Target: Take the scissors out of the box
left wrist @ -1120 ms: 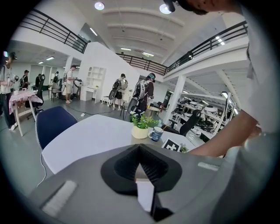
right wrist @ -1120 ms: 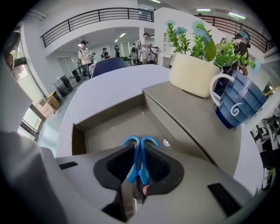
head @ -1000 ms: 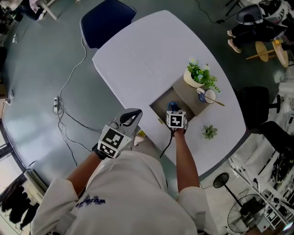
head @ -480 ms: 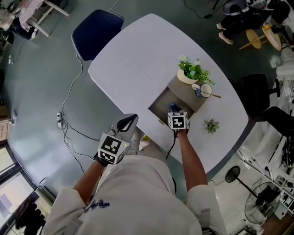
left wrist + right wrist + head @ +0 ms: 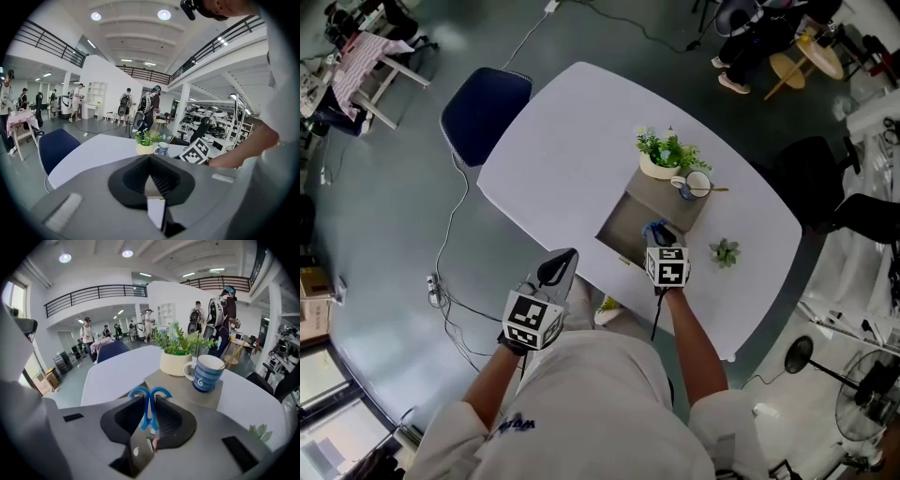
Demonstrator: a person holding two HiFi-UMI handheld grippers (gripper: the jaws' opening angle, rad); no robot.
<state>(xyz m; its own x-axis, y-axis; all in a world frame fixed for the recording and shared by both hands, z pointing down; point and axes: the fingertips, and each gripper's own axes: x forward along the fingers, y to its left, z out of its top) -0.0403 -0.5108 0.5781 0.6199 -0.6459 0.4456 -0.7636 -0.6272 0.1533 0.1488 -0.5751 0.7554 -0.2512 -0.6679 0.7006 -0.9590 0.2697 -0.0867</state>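
Blue-handled scissors (image 5: 150, 396) stand upright between the jaws of my right gripper (image 5: 149, 405), which is shut on them, handle loops up. In the head view the right gripper (image 5: 657, 234) holds the scissors (image 5: 653, 228) above the near end of the brown box (image 5: 623, 223), clear of its open inside. My left gripper (image 5: 563, 259) hovers off the table's near edge, left of the box, shut with nothing in it. In the left gripper view its jaws meet at the left gripper's tip (image 5: 150, 161).
On the box's far part stand a potted plant (image 5: 660, 156) and a blue-and-white mug (image 5: 695, 184); both also show as the plant pot (image 5: 176, 363) and mug (image 5: 206, 372). A small green plant (image 5: 724, 251) lies on the white table (image 5: 562, 150). A blue chair (image 5: 483, 112) stands at the far left.
The right gripper has risen with the scissors, from down in the box to above it. The left gripper has lifted slightly. The head camera's view has shifted.
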